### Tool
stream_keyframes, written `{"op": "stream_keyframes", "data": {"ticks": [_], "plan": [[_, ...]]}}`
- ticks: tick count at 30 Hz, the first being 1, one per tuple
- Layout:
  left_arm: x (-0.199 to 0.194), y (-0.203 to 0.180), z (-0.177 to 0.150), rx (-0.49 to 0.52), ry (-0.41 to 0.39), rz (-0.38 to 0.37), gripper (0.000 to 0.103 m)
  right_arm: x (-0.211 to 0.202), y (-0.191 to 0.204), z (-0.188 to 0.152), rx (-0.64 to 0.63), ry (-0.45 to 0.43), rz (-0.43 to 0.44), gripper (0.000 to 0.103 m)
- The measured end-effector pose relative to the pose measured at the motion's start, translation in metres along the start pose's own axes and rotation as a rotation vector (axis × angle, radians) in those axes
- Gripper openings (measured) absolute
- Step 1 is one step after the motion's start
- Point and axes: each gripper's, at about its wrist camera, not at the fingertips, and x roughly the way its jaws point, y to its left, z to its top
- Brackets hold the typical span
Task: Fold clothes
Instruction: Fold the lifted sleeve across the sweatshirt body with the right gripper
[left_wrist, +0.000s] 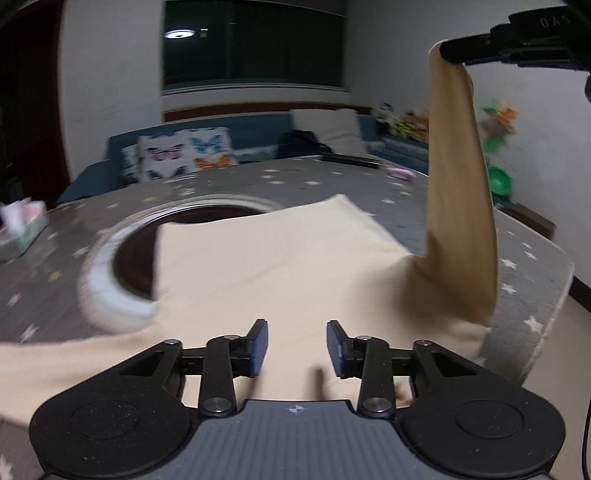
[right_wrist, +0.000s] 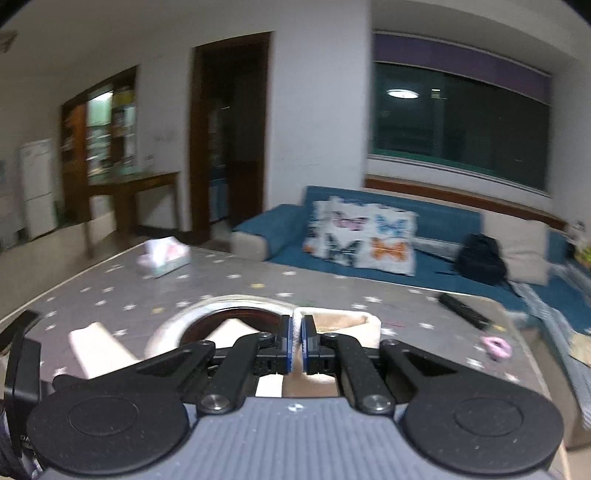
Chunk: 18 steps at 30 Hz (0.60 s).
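I hold 2 claws, 1 in each hand, and I am folding a cream top (left_wrist: 280, 266) that lies spread across the middle of the left picture, on a gray table cover with stars (left_wrist: 44, 295). My right claw (right_wrist: 296, 341) is pinched tight on the white cuff of 1 sleeve (left_wrist: 461, 177). In the left picture that sleeve hangs like a tall strip at the upper right, from the claw down to the top's body. My left claw (left_wrist: 296, 347) sits at the bottom middle of its picture, just over the cloth. Its blue pads (left_wrist: 258, 345) stand apart and nothing is between them. I think I am in the sleeve step: lifting it so it can lie across the body. Next, I think my right claw should carry the cuff over toward the middle, lay it flat and let go. My left claw could press the cloth so it does not slide.
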Motion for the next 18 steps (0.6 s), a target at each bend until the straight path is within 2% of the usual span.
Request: {"op": "stream_keyframes", "data": {"ticks": [7, 9, 11, 18], "plan": [[-0.015, 0.023, -0.021, -0.076, 0.018, 0.045, 0.046, 0.042, 0.056, -0.006, -0.032, 0.075, 0.171, 0.004], [-0.017, 0.025, -0.024, -0.082, 0.025, 0.047, 0.046, 0.050, 0.069, -0.012, -0.025, 0.097, 0.220, 0.010], [-0.018, 0.027, -0.026, -0.081, 0.029, 0.051, 0.046, 0.053, 0.075, -0.017, -0.030, 0.111, 0.250, 0.011], [-0.021, 0.033, -0.026, -0.087, 0.033, 0.068, 0.047, 0.046, 0.050, -0.032, -0.058, 0.169, 0.187, 0.013]]}}
